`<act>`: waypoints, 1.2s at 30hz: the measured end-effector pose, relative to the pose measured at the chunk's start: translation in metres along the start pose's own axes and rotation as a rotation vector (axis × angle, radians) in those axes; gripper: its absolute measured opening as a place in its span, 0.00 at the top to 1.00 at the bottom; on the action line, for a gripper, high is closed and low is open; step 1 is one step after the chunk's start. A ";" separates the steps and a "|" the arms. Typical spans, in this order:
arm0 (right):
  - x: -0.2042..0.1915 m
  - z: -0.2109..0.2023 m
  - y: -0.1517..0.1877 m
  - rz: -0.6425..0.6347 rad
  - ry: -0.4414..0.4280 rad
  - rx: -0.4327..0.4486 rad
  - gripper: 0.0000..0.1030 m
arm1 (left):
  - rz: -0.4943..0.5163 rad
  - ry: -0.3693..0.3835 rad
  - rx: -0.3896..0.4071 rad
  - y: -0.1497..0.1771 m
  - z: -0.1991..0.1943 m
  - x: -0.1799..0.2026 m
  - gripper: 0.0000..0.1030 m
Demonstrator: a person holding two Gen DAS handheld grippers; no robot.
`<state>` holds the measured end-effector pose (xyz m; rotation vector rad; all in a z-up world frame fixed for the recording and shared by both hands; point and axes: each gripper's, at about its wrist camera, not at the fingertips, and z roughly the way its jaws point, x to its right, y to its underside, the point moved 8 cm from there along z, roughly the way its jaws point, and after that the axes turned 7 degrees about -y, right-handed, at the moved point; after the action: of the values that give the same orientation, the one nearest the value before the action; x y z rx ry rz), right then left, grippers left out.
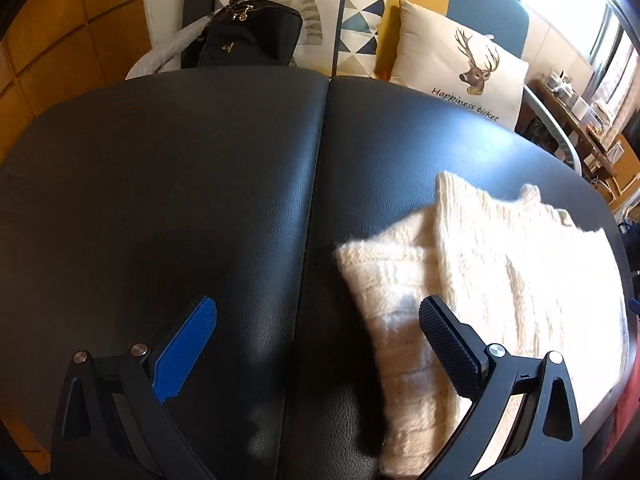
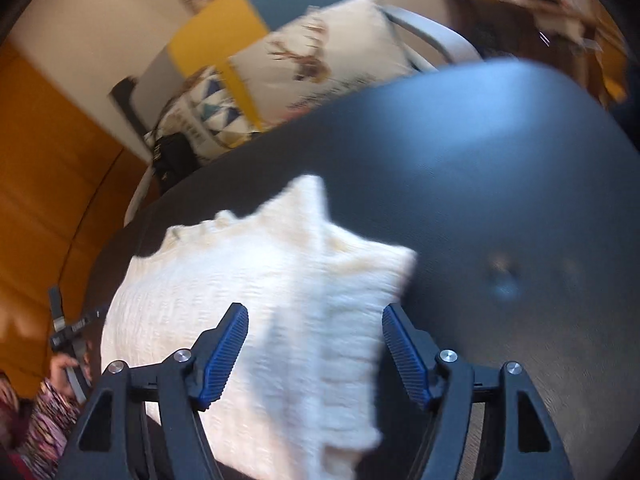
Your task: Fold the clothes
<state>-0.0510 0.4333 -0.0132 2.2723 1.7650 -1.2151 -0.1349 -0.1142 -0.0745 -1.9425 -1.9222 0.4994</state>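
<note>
A cream knit sweater is seen lying folded on the right part of a black desk, its layers stacked so the bundle stays compact. The left hand-held gripper is held wide and empty above the sweater's left edge, one finger over bare desk. The right hand-held gripper is also held wide above the knit, nothing pinched, apparently clear of a finished fold. Cushions are propped at the far side.
</note>
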 end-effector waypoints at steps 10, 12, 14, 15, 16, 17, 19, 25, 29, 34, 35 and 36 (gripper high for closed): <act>0.022 0.008 0.012 0.073 -0.047 -0.051 0.31 | 0.008 0.049 -0.019 0.015 -0.005 0.000 0.00; 0.021 0.016 0.013 0.084 -0.069 -0.066 0.31 | -0.002 0.060 -0.037 0.017 -0.005 -0.006 0.00; 0.023 0.024 0.016 0.111 -0.079 -0.091 0.31 | -0.018 0.071 -0.058 0.019 -0.005 -0.012 0.00; 0.024 0.027 0.018 0.127 -0.086 -0.102 0.30 | -0.027 0.075 -0.066 0.020 -0.005 -0.015 0.00; 0.024 0.028 0.019 0.139 -0.101 -0.097 0.29 | -0.034 0.084 -0.074 0.021 -0.006 -0.017 0.00; 0.023 0.028 0.018 0.151 -0.123 -0.089 0.29 | -0.039 0.100 -0.082 0.022 -0.006 -0.018 0.00; 0.020 0.030 0.018 0.180 -0.185 -0.089 0.29 | -0.045 0.131 -0.099 0.025 -0.007 -0.019 0.00; 0.013 0.038 0.020 0.197 -0.246 -0.105 0.29 | -0.014 0.174 -0.138 0.031 -0.005 -0.010 0.00; 0.008 0.044 0.020 0.186 -0.263 -0.131 0.29 | 0.031 0.139 -0.152 0.032 -0.003 -0.006 0.00; 0.008 0.043 0.020 0.163 -0.267 -0.135 0.30 | 0.106 0.079 -0.150 0.036 -0.001 -0.003 0.00; 0.009 0.043 0.020 0.163 -0.271 -0.134 0.30 | 0.105 0.085 -0.147 0.037 -0.002 -0.003 0.00; 0.009 0.042 0.020 0.164 -0.275 -0.132 0.30 | 0.101 0.097 -0.147 0.037 -0.003 -0.002 0.00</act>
<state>-0.0571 0.4146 -0.0564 2.0187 1.4860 -1.2668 -0.1016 -0.1163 -0.0899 -2.1226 -1.8543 0.2917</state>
